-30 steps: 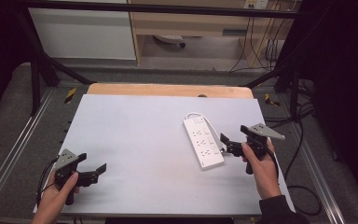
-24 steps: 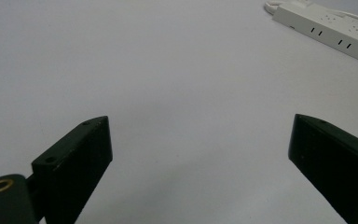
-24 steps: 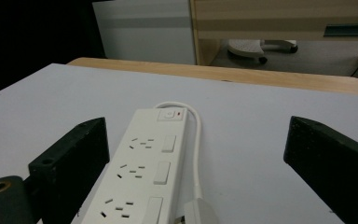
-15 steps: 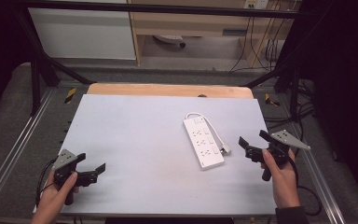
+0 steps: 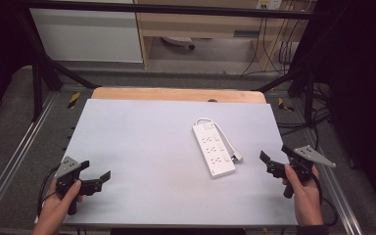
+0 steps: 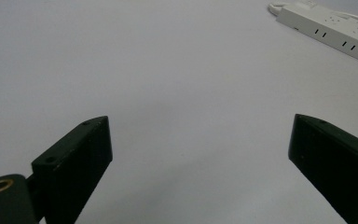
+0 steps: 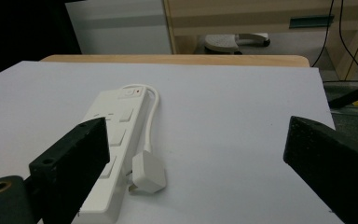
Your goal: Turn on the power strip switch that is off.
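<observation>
A white power strip lies flat right of the middle of the white tabletop, with its cable looped along its right side and its white plug resting beside it. My right gripper is held open near the table's right edge, a short way right of the strip and apart from it. In the right gripper view the strip lies ahead, partly behind the left jaw. My left gripper is open and empty at the near left corner. The strip lies far off from it.
A wooden strip runs along the table's far edge. Metal rails flank both sides. A white cabinet and a wooden shelf unit stand behind the table, and cables hang at the back right.
My right gripper has drawn back from beside the power strip, going right and toward the near edge. The left gripper has hardly moved. The strip lies where it was.
</observation>
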Available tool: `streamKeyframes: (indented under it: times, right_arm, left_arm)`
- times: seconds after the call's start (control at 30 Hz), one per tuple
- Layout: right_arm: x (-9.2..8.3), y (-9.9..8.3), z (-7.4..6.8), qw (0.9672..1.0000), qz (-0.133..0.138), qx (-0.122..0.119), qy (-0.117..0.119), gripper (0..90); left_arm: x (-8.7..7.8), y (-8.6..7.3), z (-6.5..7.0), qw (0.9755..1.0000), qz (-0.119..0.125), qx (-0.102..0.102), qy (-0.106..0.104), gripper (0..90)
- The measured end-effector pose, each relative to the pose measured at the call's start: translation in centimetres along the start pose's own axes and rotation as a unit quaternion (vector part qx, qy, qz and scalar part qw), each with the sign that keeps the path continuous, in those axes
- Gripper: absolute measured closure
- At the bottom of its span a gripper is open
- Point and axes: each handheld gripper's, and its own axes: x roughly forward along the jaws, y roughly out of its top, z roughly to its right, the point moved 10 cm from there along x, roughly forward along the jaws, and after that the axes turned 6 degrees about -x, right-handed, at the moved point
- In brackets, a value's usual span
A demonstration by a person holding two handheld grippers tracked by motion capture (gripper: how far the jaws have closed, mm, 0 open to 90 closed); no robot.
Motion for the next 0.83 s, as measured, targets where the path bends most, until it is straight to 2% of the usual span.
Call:
streamKeyframes:
  times: [0.27, 0.53, 0.83]
  right_arm:
    - [-0.2, -1.3, 0.4, 1.0000, -0.007, -0.001, -0.003, 7.2]
    - [0.4, -3.1, 0.4, 0.9995, -0.028, -0.012, -0.002, 6.3]
    - [1.9, -6.1, -0.6, 0.9960, -0.084, -0.028, 0.015, 5.7]
  left_arm:
    - [0.0, 0.0, 0.0, 1.0000, 0.001, 0.000, 0.000, 6.2]
    - [0.0, 0.0, 0.0, 1.0000, 0.001, 0.001, -0.001, 6.2]
    - [0.1, 0.0, 0.1, 1.0000, 0.000, 0.002, -0.001, 6.2]
